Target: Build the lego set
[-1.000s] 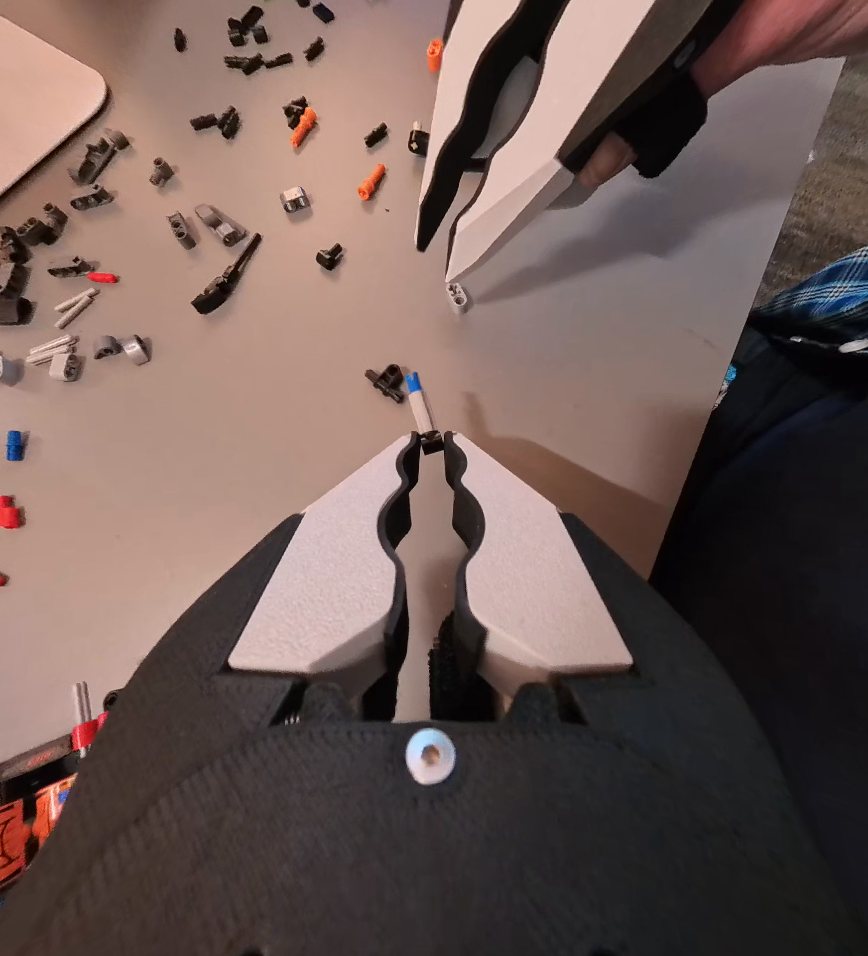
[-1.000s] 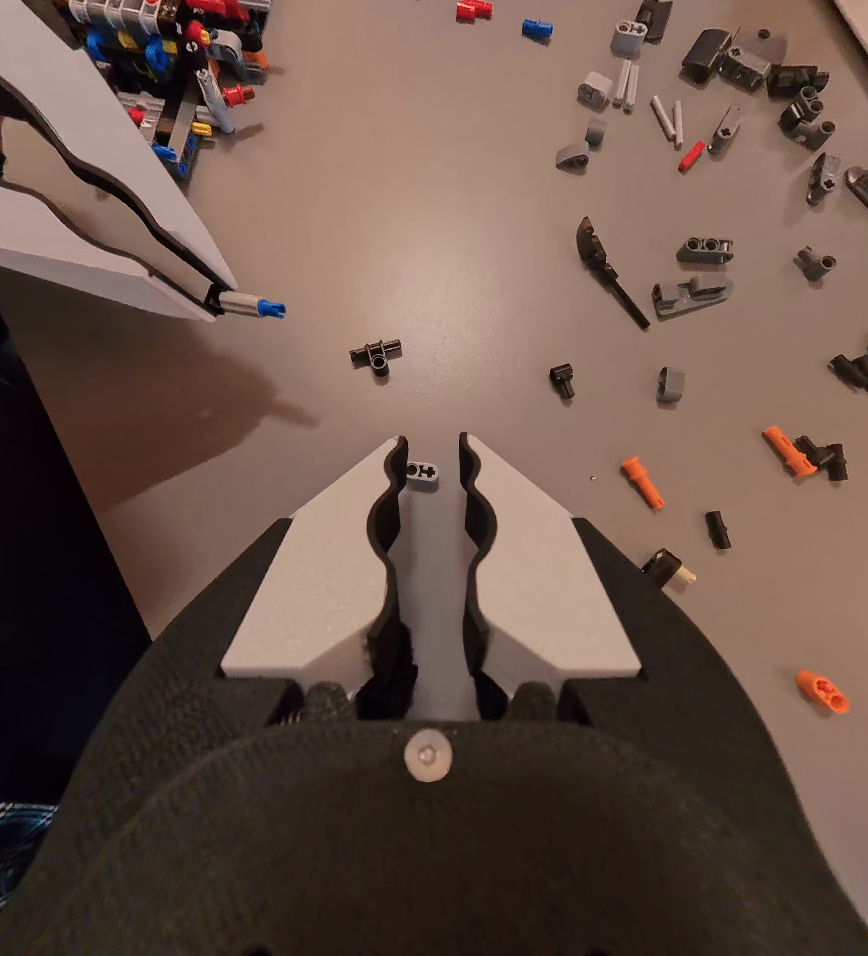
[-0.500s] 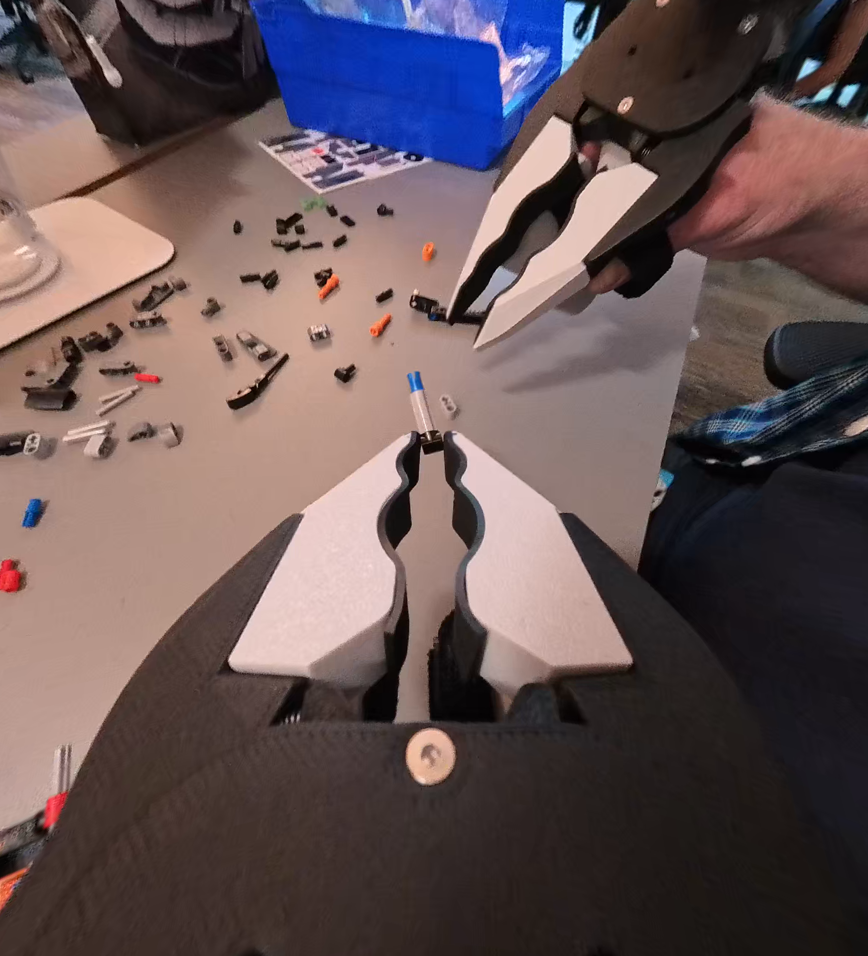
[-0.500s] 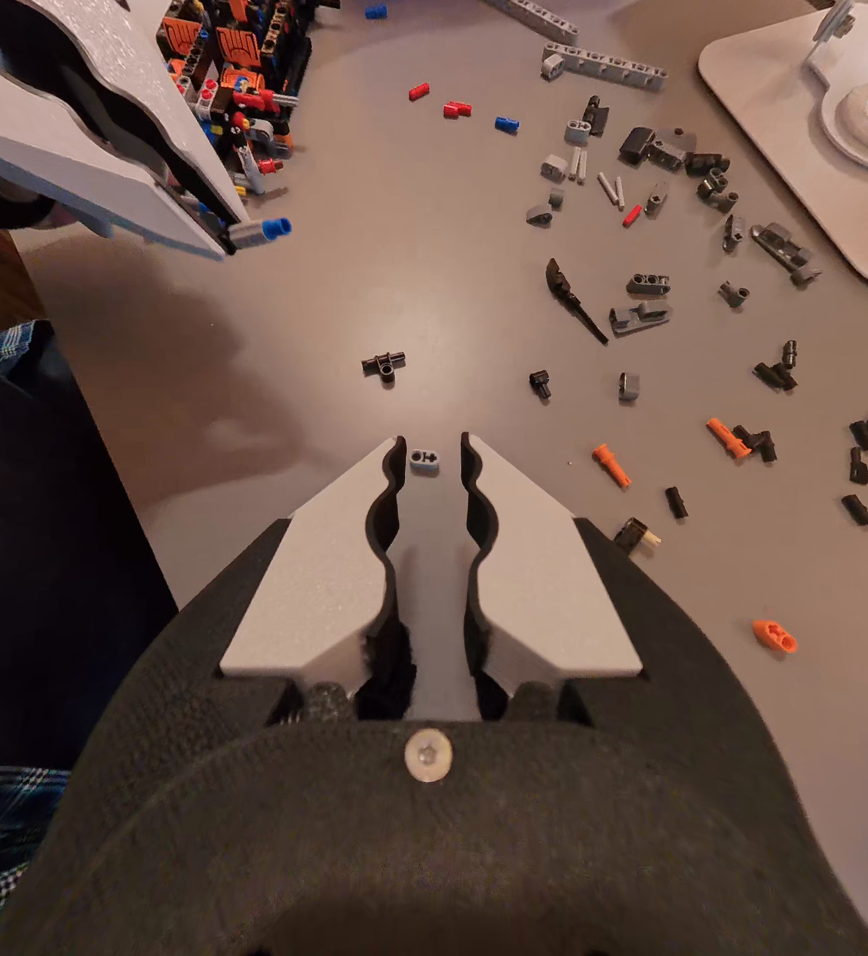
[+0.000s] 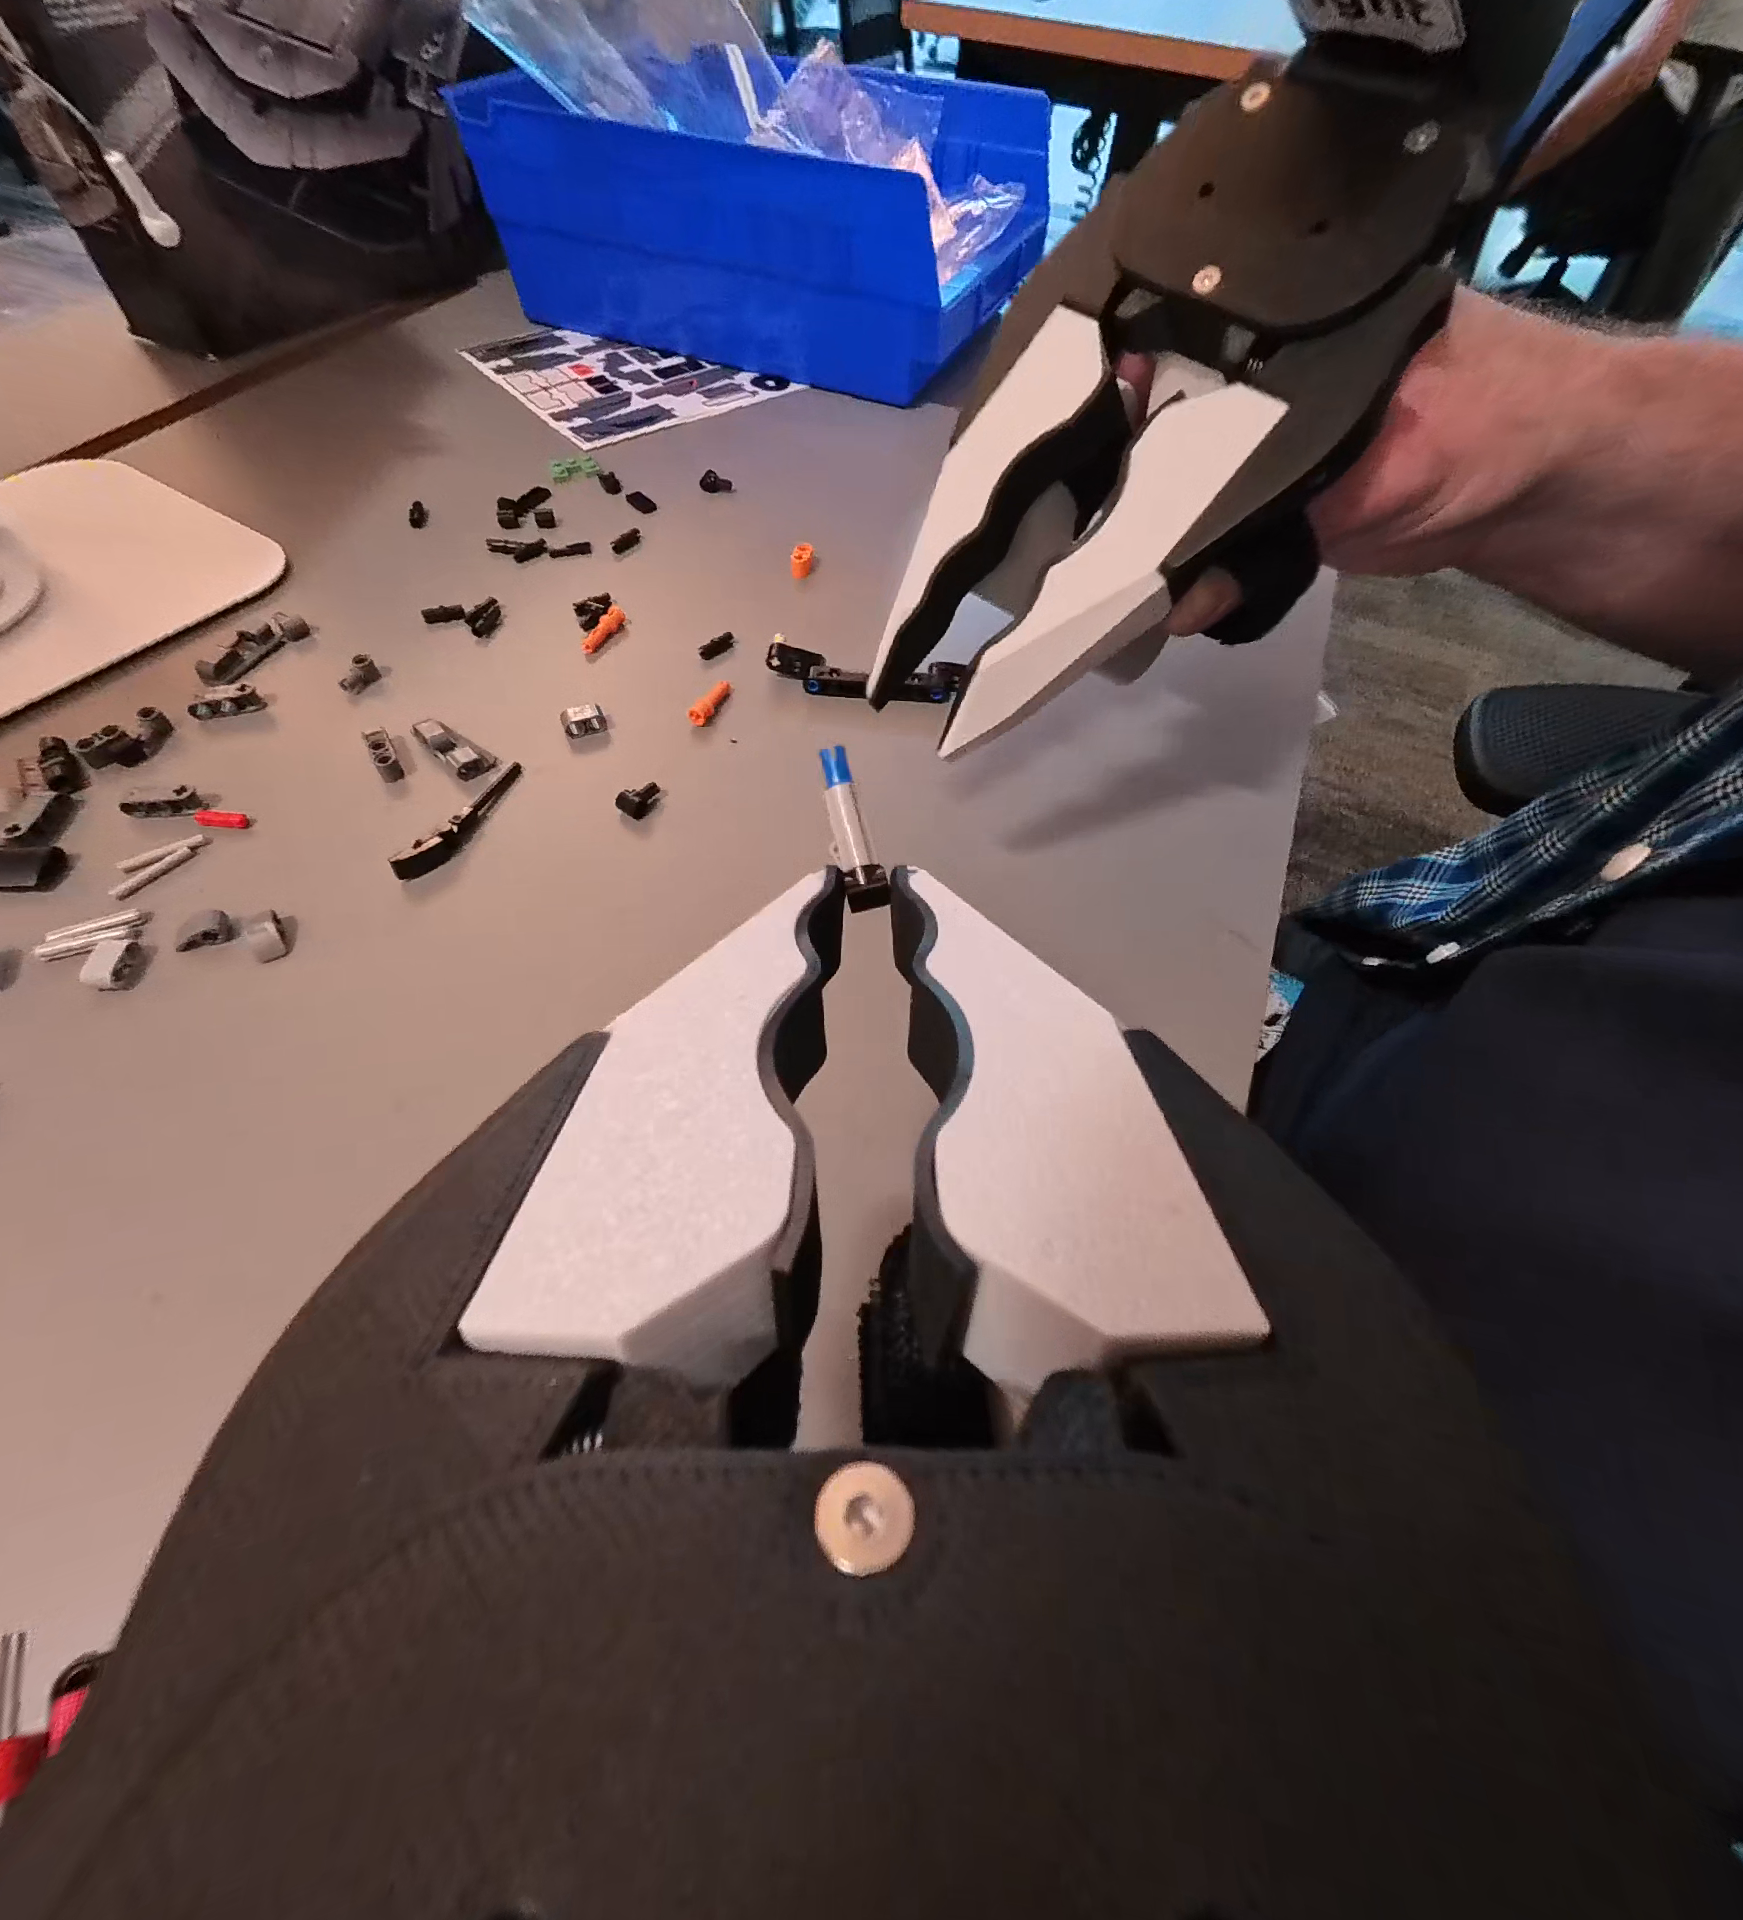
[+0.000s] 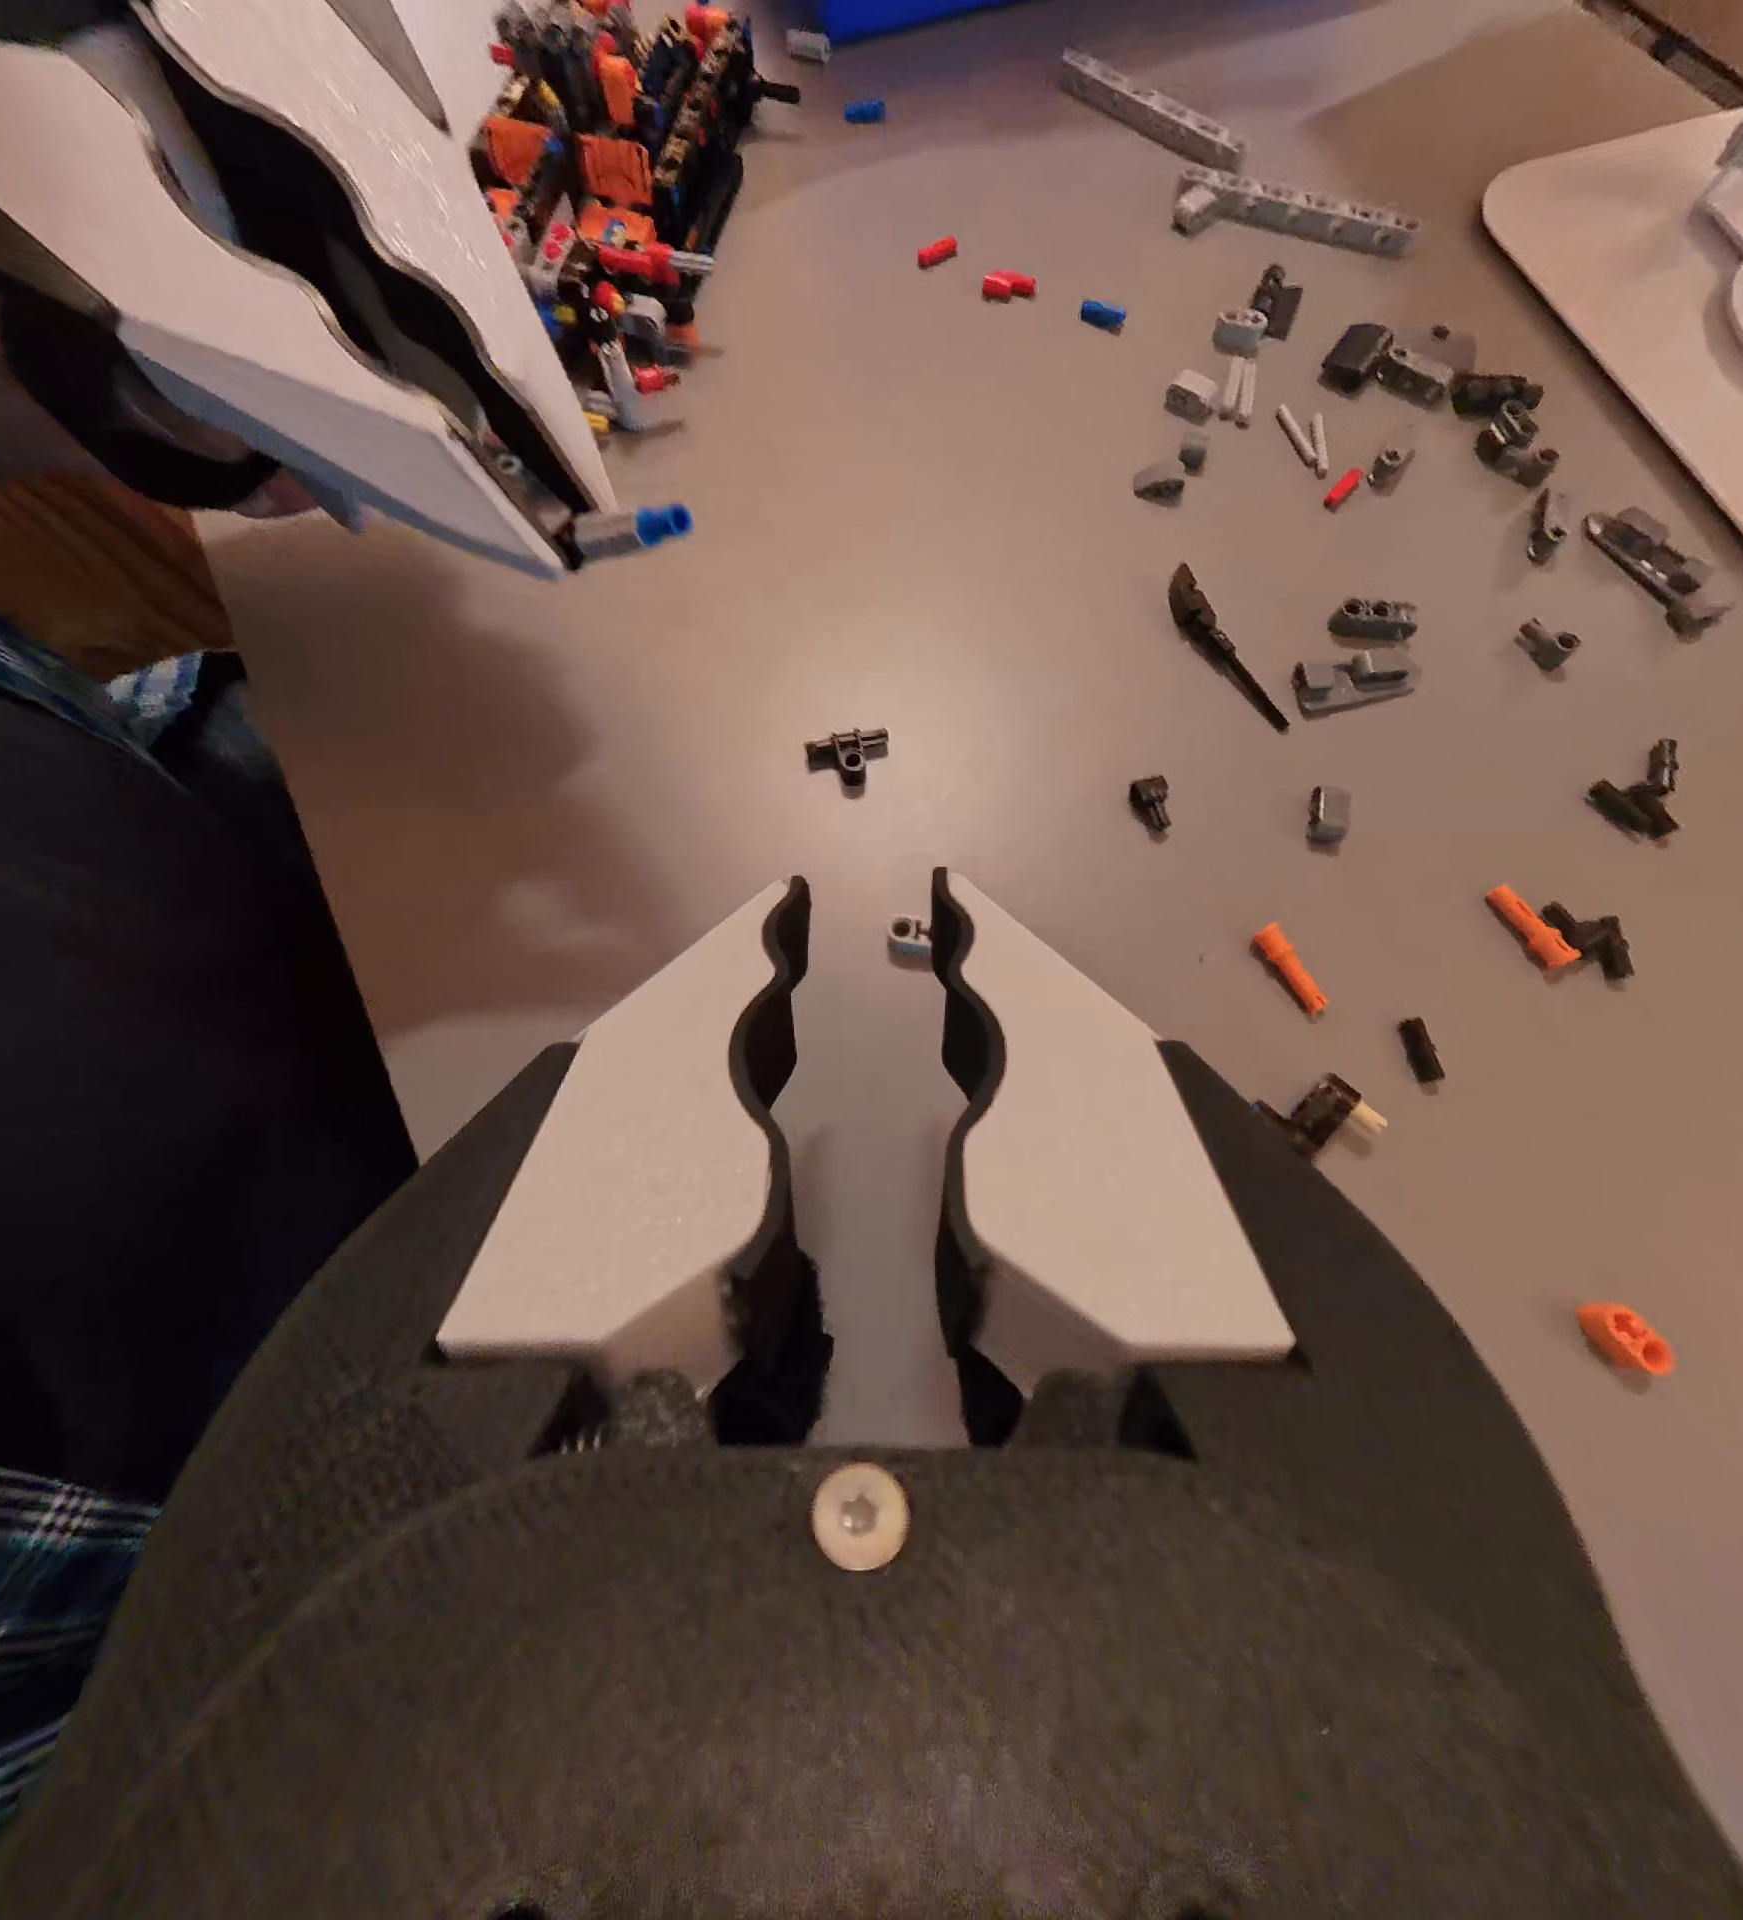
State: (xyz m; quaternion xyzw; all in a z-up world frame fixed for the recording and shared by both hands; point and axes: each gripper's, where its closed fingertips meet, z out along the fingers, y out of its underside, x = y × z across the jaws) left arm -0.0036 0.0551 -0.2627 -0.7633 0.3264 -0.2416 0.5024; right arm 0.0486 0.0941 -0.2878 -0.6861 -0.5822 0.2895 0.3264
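Observation:
My left gripper (image 5: 865, 883) is shut on a small black piece that carries a grey sleeve (image 5: 849, 821) with a blue pin end, held above the grey table (image 5: 379, 1195). In the right wrist view this gripper (image 6: 568, 542) sits at the upper left, with the blue-tipped sleeve (image 6: 628, 528) sticking out. My right gripper (image 6: 868, 883) is open and empty above the table. A small grey connector (image 6: 908, 938) lies below, between its jaws and close to the right finger. A black T-shaped connector (image 6: 849, 748) lies just ahead. In the left wrist view the right gripper (image 5: 917, 724) hangs open ahead and to the right.
Several loose black, grey, orange, red and blue pieces are scattered over the table. A partly built orange and black model (image 6: 618, 187) stands at the far left. Grey beams (image 6: 1293, 213), a white pad (image 6: 1625, 312), a blue bin (image 5: 742, 229) and a printed sheet (image 5: 628, 384) lie farther off. The table edge and a person's lap are close by.
Both grippers have risen and tilted up from the table. The left still holds the blue-tipped piece. The grey connector now sits nearer the right finger of the right gripper.

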